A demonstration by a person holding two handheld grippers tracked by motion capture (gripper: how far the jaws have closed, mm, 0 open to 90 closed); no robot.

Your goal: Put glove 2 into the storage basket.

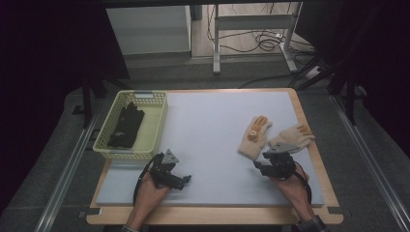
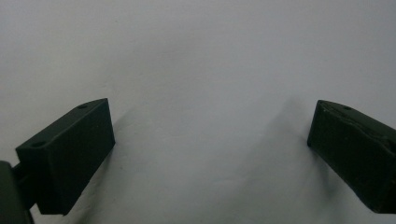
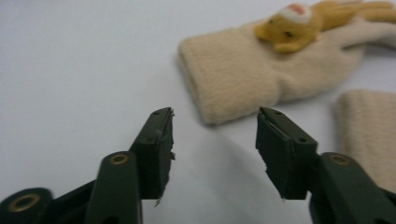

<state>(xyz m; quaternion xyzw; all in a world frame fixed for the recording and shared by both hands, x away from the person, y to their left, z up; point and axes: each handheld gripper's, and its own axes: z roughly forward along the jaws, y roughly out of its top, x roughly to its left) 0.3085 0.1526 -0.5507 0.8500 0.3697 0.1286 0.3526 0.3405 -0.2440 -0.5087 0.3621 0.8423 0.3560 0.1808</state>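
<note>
The cream glove (image 3: 243, 77) with the little orange animal on its back lies on the tabletop (image 1: 212, 130) just ahead of my right tongs (image 3: 215, 140), cuff toward me, its partner glove (image 1: 292, 137) just beside it. My right tongs stand half open with nothing between them; the left tongs (image 2: 210, 135) are wide and empty over bare grey mat. I'd ease the right tongs forward and low so the cuff edge slides between the pads before pinching (the knit is soft, so bite deep). Farther left sits a pale basket (image 1: 154, 123) holding a dark glove (image 1: 126, 124). Beyond the tabletop: grey floor, desk legs, loose cables.
</note>
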